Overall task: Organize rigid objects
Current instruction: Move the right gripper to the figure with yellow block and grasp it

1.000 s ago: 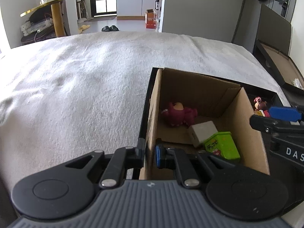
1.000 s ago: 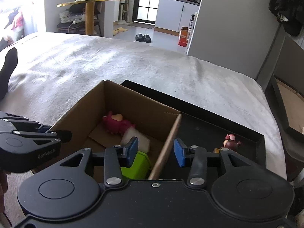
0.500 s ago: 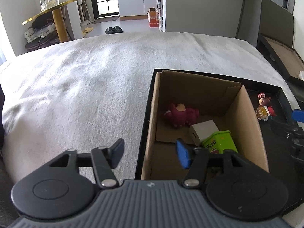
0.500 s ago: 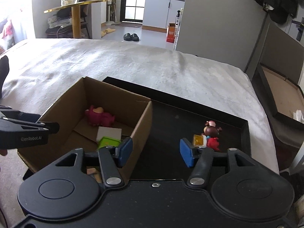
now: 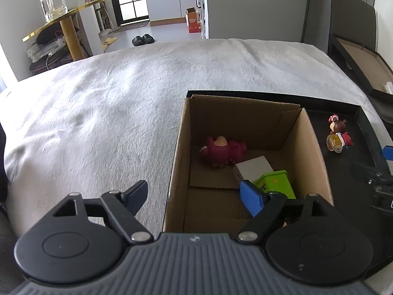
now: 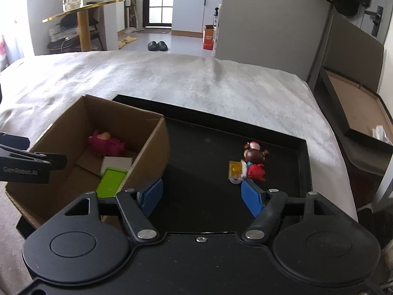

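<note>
The left gripper (image 5: 194, 196), black with blue pads, has just been opening and now stands wide over the near left wall of the brown cardboard box (image 5: 175, 162), that wall in the gap with neither pad touching it. The right gripper (image 6: 201, 196) has likewise just been opening; its jaws are spread with nothing between them, above the bare floor of the black shallow tray (image 6: 203, 152).

Inside the box, nearest, lies a lime-green plastic block (image 5: 276, 183); just behind it, touching, a white rectangular block (image 5: 254, 169), then a magenta bear figurine (image 5: 222, 151) on its side near the far wall. To the right of the box, on the tray, a small cluster sits just beyond the right gripper's right pad: a yellow-and-clear small item (image 6: 235, 169), a red small figure (image 6: 255, 172) and a brown-headed small figurine (image 6: 254, 152), close together. The tray rests on a pale grey blanket (image 6: 196, 81).
</note>
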